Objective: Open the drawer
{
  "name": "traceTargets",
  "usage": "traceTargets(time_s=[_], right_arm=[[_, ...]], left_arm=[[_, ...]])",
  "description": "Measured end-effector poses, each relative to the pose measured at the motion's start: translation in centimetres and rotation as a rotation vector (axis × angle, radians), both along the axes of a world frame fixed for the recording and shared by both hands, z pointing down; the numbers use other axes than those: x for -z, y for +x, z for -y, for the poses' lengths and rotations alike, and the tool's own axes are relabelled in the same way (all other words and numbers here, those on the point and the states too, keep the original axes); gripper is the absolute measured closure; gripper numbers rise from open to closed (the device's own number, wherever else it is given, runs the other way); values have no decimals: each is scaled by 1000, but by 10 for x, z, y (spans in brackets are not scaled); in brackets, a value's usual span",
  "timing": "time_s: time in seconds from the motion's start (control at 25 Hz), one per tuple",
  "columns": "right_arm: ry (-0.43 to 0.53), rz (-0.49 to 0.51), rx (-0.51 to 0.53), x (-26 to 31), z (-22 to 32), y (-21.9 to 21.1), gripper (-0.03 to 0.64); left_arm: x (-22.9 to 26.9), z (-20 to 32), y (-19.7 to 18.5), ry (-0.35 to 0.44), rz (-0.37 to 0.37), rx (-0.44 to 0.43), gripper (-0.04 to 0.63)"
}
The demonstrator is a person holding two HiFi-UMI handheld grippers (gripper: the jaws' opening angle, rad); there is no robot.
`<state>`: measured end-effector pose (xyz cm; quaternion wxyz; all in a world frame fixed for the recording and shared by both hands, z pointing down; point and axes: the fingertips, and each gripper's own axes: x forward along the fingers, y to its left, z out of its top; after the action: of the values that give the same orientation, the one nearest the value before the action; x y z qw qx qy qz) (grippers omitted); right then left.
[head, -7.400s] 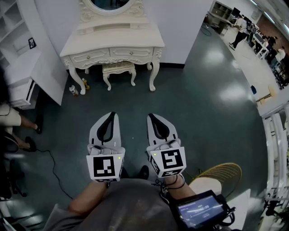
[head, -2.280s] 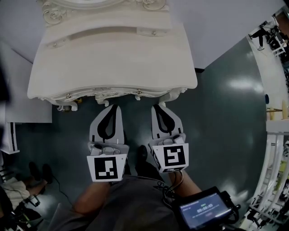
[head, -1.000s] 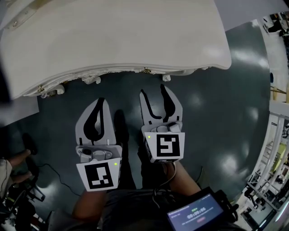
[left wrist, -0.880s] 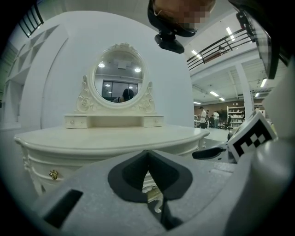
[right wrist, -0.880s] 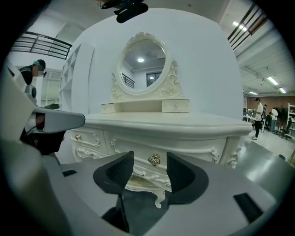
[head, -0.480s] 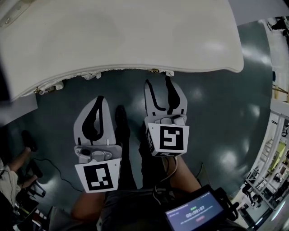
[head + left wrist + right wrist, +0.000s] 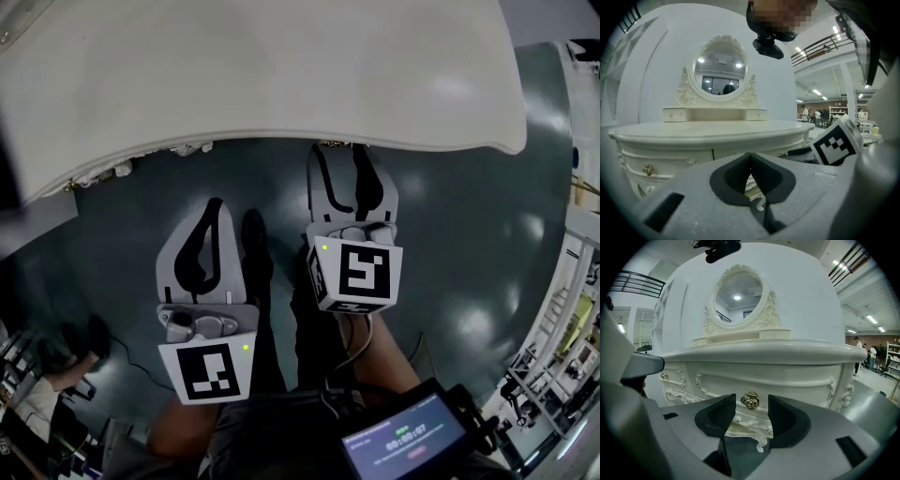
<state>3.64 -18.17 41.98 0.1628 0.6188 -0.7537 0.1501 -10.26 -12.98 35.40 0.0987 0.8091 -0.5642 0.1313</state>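
Observation:
A cream dressing table [image 7: 281,66] fills the top of the head view. Its right drawer front [image 7: 797,380] carries a gold rose-shaped knob [image 7: 750,400]. My right gripper [image 7: 751,405] is open, with one jaw on each side of that knob and a little short of it, not touching. In the head view the right gripper [image 7: 339,155] has its tips just under the table's front edge. My left gripper [image 7: 212,208] hangs back over the floor, shut and empty. The left gripper [image 7: 750,157] faces the table's front, where another drawer knob [image 7: 647,170] shows at the left.
An oval mirror [image 7: 721,70] stands on the table's back shelf. The person's shoe [image 7: 253,234] is on the dark green floor between the grippers. A screen device [image 7: 412,441] sits at the right forearm. White racks [image 7: 581,309] line the right side.
I came up to the table from across the room. In the last second the right gripper, which opened, moved forward until its tips reached the table's edge. The left gripper stayed back.

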Motion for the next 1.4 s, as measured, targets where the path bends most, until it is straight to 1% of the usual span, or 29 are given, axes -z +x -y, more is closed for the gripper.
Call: traceTargets(time_s=[0.52, 0.68, 0.92, 1.4], right_arm=[[-4, 13, 2, 0, 2, -5, 425], [-4, 4, -17, 0, 2, -4, 426], [-7, -8, -64, 2, 2, -2, 472], [-3, 6, -52, 4, 3, -4, 480]], left_arm=[[-2, -8, -7, -21, 8, 19, 580], [-4, -8, -9, -29, 13, 18, 580], [-6, -8, -9, -42, 19, 16, 580], [-6, -8, -8, -38, 26, 1, 580]])
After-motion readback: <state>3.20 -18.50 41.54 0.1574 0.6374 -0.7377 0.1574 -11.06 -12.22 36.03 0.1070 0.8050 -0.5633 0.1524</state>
